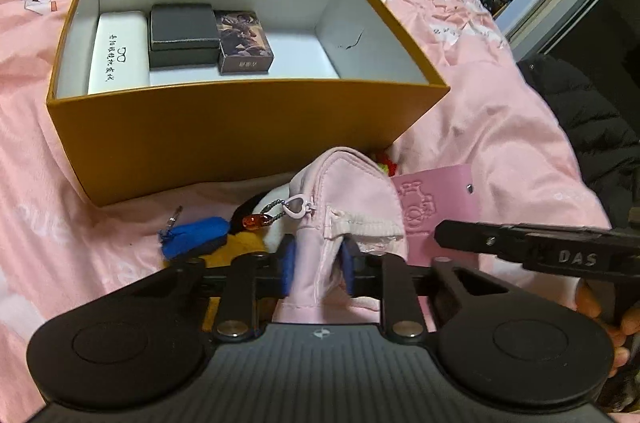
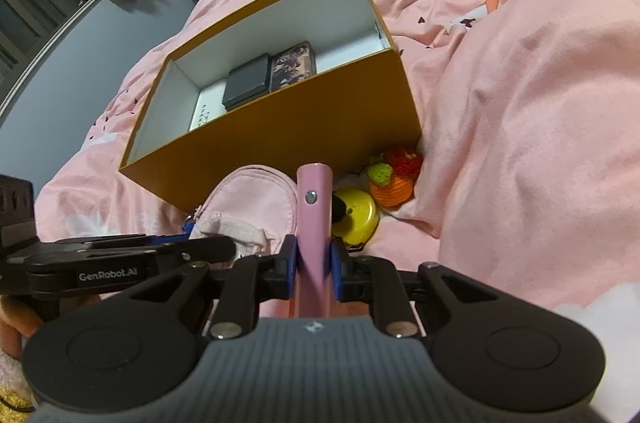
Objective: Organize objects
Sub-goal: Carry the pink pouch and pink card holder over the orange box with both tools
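Clamped between the blue pads of the left hand-held gripper point(image 1: 318, 263) was a pink zip pouch point(image 1: 344, 191), its heart-shaped pull hanging at the side. Just right of it, the right hand-held gripper point(image 2: 314, 263) gripped a pink card holder point(image 2: 314, 207) edge-on (snap button facing the camera). Both sat low over the pink bed point(image 2: 520, 103), in front of an open orange box point(image 1: 224, 131) holding a white glasses case point(image 1: 116, 51), a black box point(image 1: 182, 33) and a printed box point(image 1: 244, 41). Beside the orange box lay a yellow tape measure point(image 2: 358, 217) and a crocheted orange toy point(image 2: 394, 175).
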A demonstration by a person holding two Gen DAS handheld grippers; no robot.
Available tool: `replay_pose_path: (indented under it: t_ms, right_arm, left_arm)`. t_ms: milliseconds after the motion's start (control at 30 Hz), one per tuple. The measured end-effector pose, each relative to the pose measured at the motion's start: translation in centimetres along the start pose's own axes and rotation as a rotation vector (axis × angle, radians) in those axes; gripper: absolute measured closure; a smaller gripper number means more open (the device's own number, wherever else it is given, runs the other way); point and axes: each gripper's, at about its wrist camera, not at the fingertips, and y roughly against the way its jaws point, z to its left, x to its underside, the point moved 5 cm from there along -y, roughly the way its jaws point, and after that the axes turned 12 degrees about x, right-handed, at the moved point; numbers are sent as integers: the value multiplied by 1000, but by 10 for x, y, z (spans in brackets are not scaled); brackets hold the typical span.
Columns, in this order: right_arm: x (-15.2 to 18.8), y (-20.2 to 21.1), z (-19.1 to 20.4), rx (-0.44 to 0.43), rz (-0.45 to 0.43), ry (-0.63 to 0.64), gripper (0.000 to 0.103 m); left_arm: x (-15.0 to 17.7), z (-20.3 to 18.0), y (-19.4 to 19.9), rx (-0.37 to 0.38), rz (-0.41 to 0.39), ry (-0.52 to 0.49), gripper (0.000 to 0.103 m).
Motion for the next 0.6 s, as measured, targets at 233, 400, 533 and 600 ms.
replay_pose_path:
  t_ms: [233,400,533,600]
  right_arm:
    - [-12,21,3,-11,-46,26,85]
    - [-43,49,5,-21,-114,54,85]
    - [-81,66,11,-23,-179,85,85]
    - [-102,69,16,-14,-215,109,85]
  left_arm:
    - [-12,-21,31,18,-99,-10,86]
    - [-42,-37,56,12,-183,-31,86]
    - [-75,-34,72,-12,-242,-16,86]
    - [-94,-31,76,-33,-269,-16,86]
